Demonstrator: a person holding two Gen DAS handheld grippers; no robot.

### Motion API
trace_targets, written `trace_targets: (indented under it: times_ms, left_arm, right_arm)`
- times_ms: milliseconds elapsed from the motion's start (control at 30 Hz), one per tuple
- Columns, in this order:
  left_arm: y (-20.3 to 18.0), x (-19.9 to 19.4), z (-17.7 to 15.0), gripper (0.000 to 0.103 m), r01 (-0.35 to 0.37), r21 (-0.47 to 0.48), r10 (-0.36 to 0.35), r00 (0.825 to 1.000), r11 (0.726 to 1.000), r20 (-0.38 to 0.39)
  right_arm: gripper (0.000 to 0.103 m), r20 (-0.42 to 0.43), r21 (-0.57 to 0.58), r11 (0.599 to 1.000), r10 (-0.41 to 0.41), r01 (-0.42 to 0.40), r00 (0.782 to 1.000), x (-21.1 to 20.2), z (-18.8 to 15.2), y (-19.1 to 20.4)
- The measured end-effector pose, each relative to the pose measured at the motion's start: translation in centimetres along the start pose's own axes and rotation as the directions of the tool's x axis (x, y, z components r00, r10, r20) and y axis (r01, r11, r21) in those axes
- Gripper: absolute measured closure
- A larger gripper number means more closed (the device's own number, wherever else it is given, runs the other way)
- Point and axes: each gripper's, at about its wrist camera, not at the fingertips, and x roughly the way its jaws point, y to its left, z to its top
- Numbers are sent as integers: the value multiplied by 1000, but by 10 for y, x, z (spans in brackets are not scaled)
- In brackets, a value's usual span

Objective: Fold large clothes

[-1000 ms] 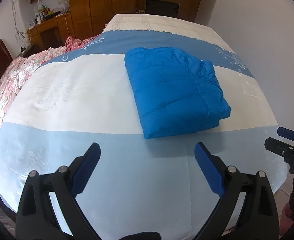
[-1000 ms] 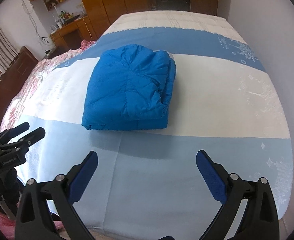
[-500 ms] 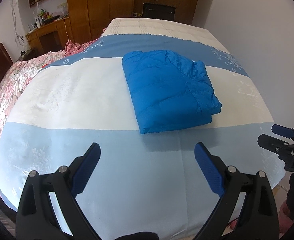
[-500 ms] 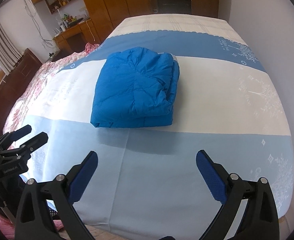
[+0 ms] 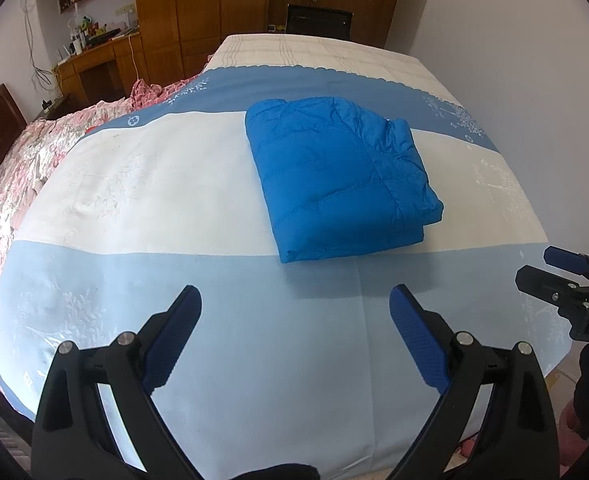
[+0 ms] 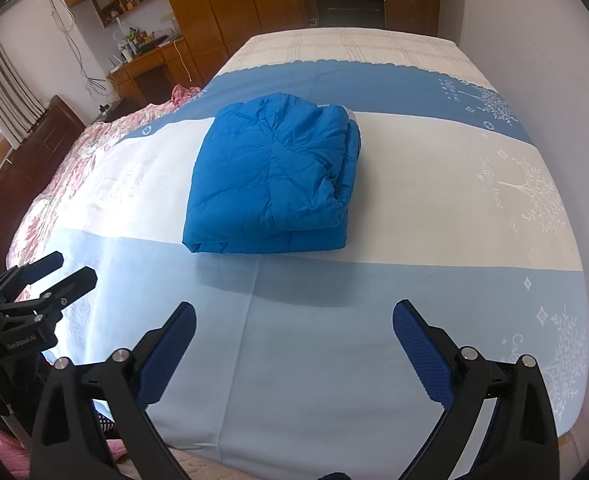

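A bright blue quilted jacket lies folded into a thick rectangle in the middle of the bed, on the white band of the sheet; in the right wrist view the jacket shows its stacked folded edges on the right. My left gripper hovers open above the pale blue band near the bed's foot, well short of the jacket, with nothing in it. My right gripper is also open and holds nothing, equally far back. Each gripper appears at the side of the other's view: the right gripper and the left gripper.
The bed wears a blue-and-white striped sheet. A pink floral quilt is bunched along its left side. A white wall runs along the right side. A wooden desk and cupboards stand at the far left.
Both grippers have drawn back and up from the bed, so the folded jacket looks smaller and farther away. The jacket itself has not moved. Both grippers stay open.
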Motion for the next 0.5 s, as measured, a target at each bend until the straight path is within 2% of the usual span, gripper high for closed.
trace_targets:
  times_ms: [500]
  left_arm:
    - [-2, 2, 1, 9, -1, 7, 1, 1000, 1000, -7]
  right_arm:
    - [4, -7, 8, 1000, 1, -1, 1000, 3, 2, -2]
